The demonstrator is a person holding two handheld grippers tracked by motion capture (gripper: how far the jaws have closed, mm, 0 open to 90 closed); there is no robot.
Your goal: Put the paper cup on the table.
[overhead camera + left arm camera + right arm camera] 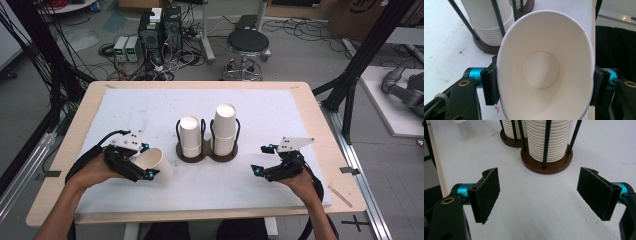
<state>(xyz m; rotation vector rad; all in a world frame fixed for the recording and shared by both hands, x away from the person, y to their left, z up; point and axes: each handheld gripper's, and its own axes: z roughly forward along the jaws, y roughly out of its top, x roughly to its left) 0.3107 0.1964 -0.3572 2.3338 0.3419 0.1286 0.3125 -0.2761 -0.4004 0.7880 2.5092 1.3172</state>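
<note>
We've got the left gripper [142,167] squeezing a paper cup [150,159] at lower left, right gripper [260,160] wide open and empty, so we go gentle to avoid crushing it.

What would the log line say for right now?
left gripper: shut on cup, squeezed oval | right gripper: open, nothing held | stacks: two, in holder on table

Left gripper [142,162] clamped, right gripper [264,160] agape

Cup [150,159] left of holder [207,150], on table [310,115].
</note>
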